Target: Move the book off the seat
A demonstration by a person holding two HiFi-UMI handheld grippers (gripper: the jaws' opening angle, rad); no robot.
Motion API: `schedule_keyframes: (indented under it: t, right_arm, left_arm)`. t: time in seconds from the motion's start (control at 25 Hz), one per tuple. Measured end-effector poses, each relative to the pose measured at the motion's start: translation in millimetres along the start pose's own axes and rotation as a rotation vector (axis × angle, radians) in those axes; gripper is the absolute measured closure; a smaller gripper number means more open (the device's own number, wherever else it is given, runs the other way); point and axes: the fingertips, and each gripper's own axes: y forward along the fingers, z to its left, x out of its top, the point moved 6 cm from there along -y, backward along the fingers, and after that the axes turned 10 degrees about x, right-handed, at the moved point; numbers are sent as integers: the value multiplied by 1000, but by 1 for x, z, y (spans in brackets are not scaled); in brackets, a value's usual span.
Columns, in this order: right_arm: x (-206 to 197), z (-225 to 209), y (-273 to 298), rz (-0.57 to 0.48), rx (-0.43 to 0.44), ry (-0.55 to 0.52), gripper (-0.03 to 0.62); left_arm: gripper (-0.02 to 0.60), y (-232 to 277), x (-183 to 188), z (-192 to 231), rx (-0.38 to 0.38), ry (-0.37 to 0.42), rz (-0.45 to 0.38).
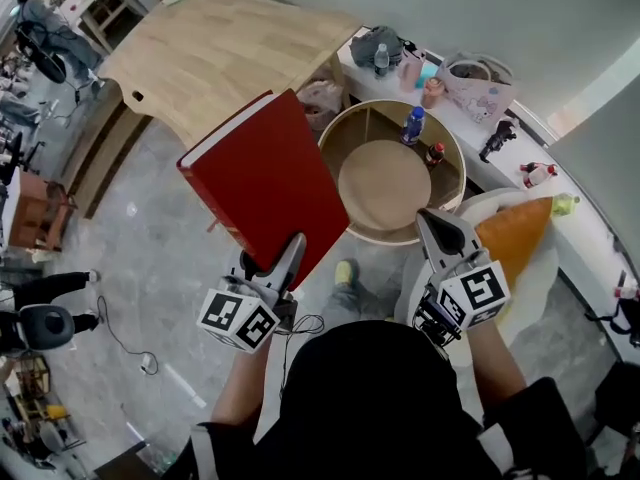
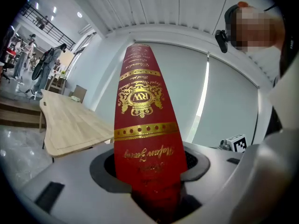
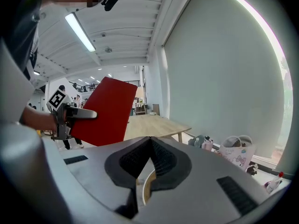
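The left gripper (image 1: 270, 258) is gripping the red book (image 1: 265, 178) by its lower end, jaws closed on both covers with the gold-printed spine facing back toward the person. The book is hanging in the air, tilted up and away from the gripper, over the grey floor between the wooden table (image 1: 220, 48) and the round wooden stand (image 1: 380, 183). The left forearm is reaching forward. The right gripper (image 1: 440, 230) is pointing forward beside the stand, near an orange cushion (image 1: 515, 233), jaws pressed together with nothing in them.
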Motion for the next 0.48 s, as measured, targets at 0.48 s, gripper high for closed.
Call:
schedule_keyframes:
  t: [0.48]
  right_arm:
    - [12, -17, 45, 19, -90, 12, 585]
  left_arm:
    - [328, 57, 19, 41, -111, 11, 31]
